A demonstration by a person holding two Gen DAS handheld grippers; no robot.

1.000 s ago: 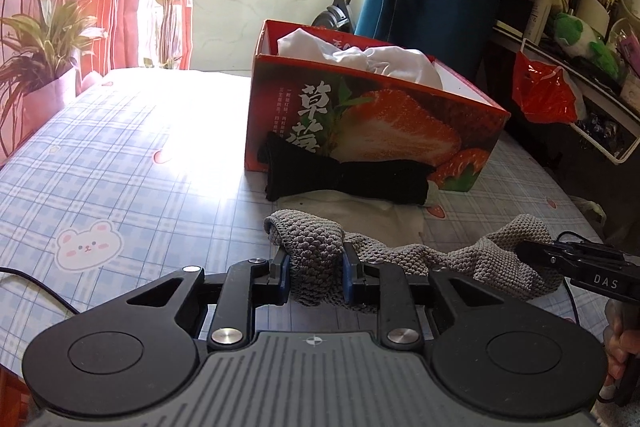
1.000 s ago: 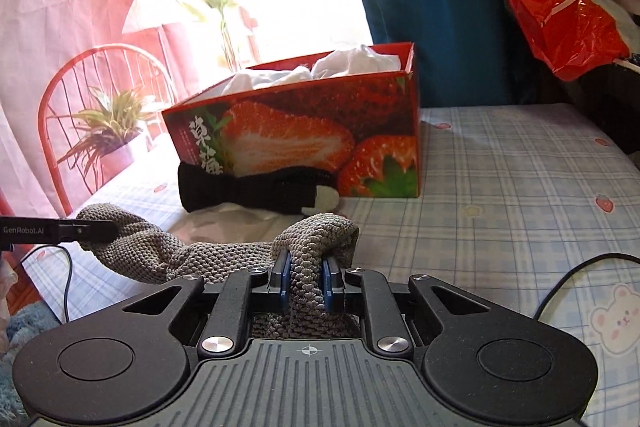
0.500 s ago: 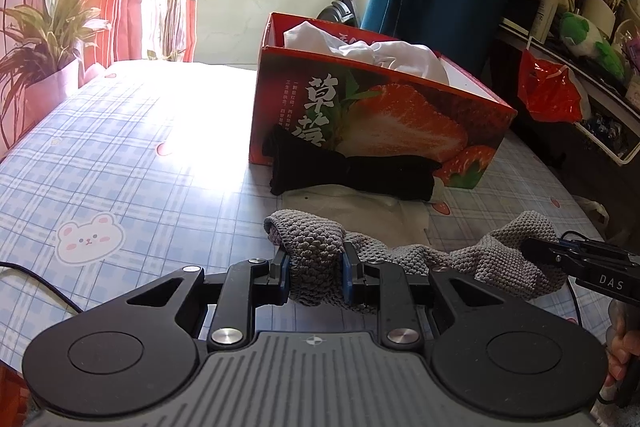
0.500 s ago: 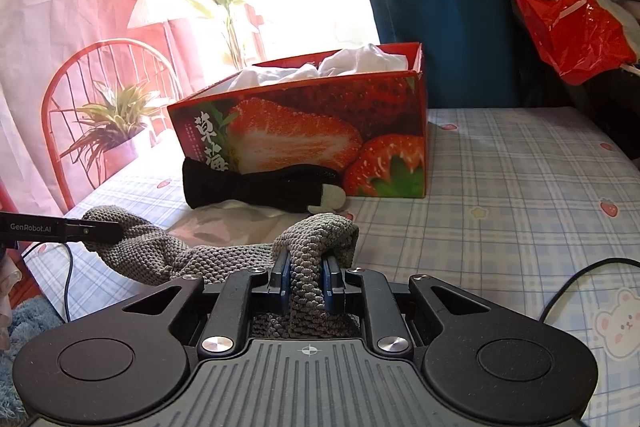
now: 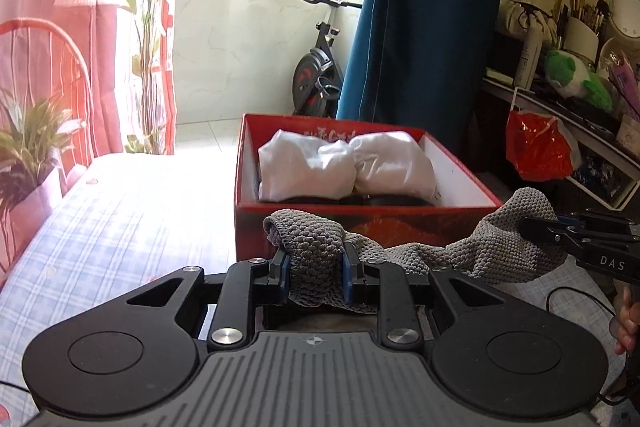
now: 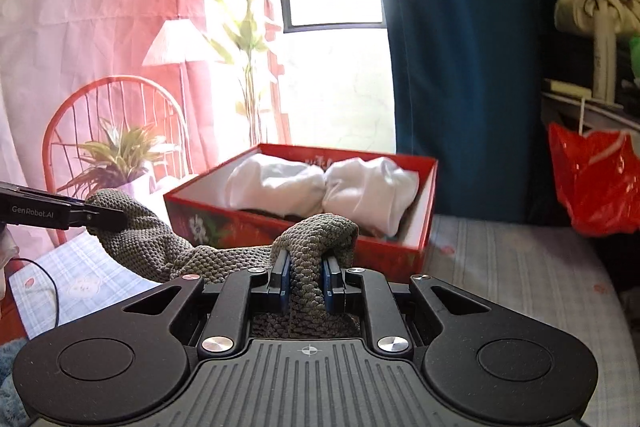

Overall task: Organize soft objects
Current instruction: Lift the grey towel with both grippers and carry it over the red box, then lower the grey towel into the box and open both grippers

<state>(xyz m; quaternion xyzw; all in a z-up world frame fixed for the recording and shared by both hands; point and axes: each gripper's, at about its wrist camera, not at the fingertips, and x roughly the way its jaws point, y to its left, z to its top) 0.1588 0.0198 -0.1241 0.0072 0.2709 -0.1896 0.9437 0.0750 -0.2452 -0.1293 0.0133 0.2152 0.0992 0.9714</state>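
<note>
A blue curtain (image 5: 420, 27) hangs behind an exercise bike (image 5: 316, 67), a potted plant (image 6: 116, 155) and a red plastic bag (image 6: 592, 183).

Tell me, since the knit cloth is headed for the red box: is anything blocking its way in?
Only the box's near wall lies ahead of the grey cloth; white bundles fill most of the inside.

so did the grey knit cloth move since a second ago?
Yes. The grey knit cloth went up: it now overlaps the red box rim, and the box's inside shows.
</note>
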